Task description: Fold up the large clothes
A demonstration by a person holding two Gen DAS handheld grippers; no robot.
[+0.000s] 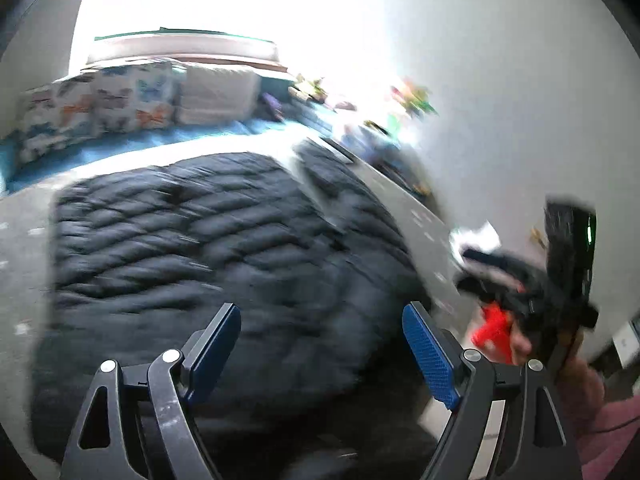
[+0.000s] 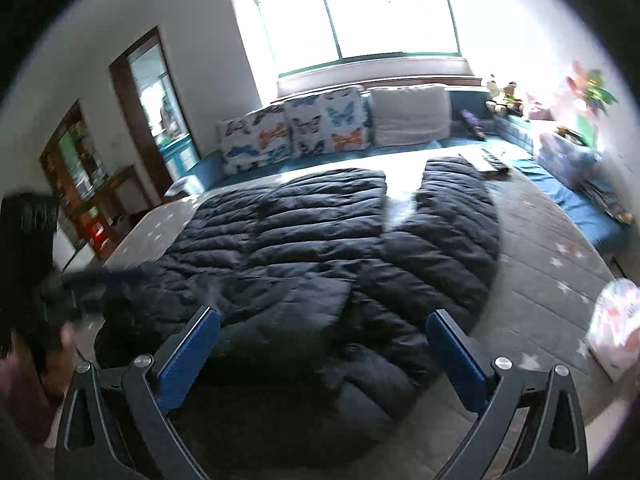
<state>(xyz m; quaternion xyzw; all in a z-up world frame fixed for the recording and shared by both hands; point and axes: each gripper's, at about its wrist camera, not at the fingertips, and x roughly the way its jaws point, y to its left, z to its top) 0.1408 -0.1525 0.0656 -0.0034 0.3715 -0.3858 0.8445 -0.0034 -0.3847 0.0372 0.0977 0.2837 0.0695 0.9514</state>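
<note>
Black, quilted and puffy, the large down jacket (image 2: 320,248) lies spread flat on a grey star-patterned mat (image 2: 552,264), filling the centre of the right wrist view, with one sleeve (image 2: 452,208) angled out toward 1 o'clock and the far hem toward 12 o'clock, short of the butterfly-print cushions (image 2: 296,132). One front panel appears already turned over near the middle, its edge running toward 6 o'clock.

The right gripper (image 2: 322,356) hovers above the near end of the jacket, its blue-padded fingers spread wide with nothing between them. The left gripper (image 1: 322,354) likewise stands wide apart and empty over the jacket (image 1: 208,248), though that view is smeared by motion. At 3 o'clock in the left view, the other handheld tool with its red trigger (image 1: 494,332) shows, blurred.

By judgement, the jacket will be light but bulky, soft and springy, with a slick shell that slides between pads and puffs back after pressing. A firm pinch on a stitched seam, the sleeve cuff or the hem edge should hold better than a bite into the filled panels.
</note>
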